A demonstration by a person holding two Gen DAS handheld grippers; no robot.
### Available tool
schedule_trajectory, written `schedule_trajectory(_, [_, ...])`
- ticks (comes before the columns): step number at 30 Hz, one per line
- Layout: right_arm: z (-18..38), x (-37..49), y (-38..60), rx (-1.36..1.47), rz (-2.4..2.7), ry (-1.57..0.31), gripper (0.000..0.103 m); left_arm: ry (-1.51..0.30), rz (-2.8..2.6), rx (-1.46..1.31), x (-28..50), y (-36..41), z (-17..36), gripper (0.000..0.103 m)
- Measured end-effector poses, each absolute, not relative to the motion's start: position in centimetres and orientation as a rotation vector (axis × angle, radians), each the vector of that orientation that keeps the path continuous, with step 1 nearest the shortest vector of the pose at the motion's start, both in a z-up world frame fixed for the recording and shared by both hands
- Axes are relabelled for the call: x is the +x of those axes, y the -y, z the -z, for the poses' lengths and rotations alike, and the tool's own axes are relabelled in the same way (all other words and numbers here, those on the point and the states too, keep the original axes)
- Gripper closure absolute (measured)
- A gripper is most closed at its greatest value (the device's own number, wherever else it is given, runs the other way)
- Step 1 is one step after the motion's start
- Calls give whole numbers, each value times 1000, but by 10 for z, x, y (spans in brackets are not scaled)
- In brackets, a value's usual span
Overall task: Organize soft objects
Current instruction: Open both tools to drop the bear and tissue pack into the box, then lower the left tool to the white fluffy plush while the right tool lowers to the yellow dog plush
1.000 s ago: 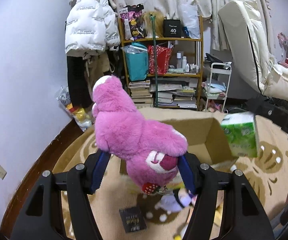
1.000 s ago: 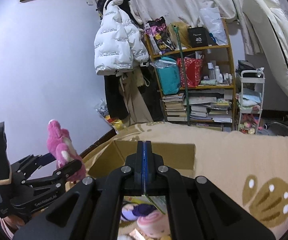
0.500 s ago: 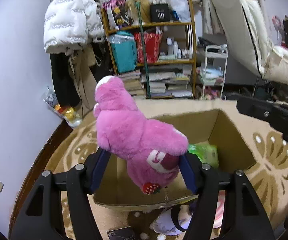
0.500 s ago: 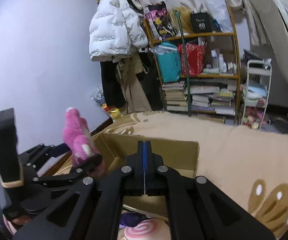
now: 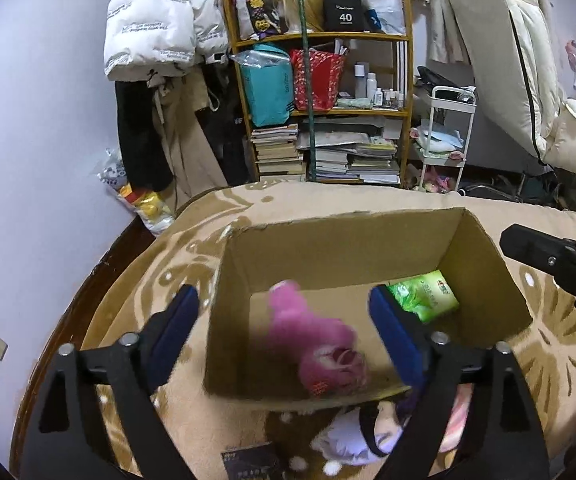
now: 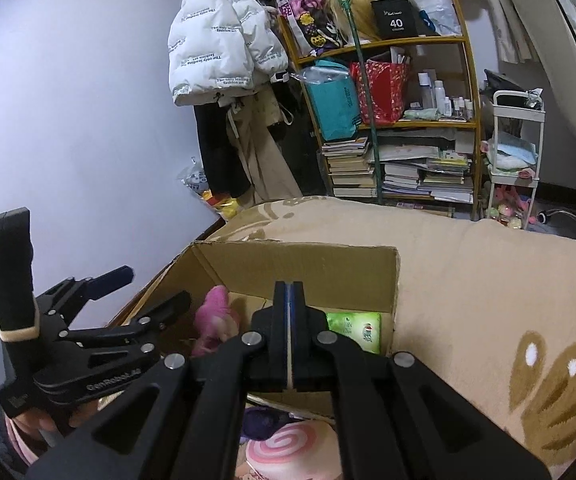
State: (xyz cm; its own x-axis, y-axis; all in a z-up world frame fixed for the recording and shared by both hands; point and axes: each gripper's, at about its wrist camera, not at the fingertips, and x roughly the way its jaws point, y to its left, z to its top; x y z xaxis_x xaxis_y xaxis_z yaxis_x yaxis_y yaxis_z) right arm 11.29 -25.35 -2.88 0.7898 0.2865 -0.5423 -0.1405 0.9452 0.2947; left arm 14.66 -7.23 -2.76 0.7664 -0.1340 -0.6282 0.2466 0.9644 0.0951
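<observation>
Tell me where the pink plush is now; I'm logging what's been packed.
In the left wrist view the pink plush is inside the cardboard box, toward its left near side, with the green tissue pack to its right.

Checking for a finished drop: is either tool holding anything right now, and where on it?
Nothing is held. The left tool has just opened, its pads clear of the blurred pink plush in the cardboard box. The right tool is shut and empty.

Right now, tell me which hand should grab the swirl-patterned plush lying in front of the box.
Right, probably. The swirl plush lies just below the right gripper; its fingers are shut and empty.
</observation>
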Motion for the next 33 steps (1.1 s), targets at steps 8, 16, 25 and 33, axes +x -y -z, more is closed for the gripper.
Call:
schedule_trajectory(8, [18,85,250,229,-191,-622,46,-672,159,139,114,48,16,8])
schedule_trajectory(16, [-5,47,250,266,-192,-599,20,-684,183,157,70,36,1,6])
schedule_trajectory(25, [-11,11,247,258,-137,-633,0,-715,182,180,30,23,2,6])
schedule_trajectory(33, [4,-11,253,311,-134,-696,0,-730,199,176,16,16,4,6])
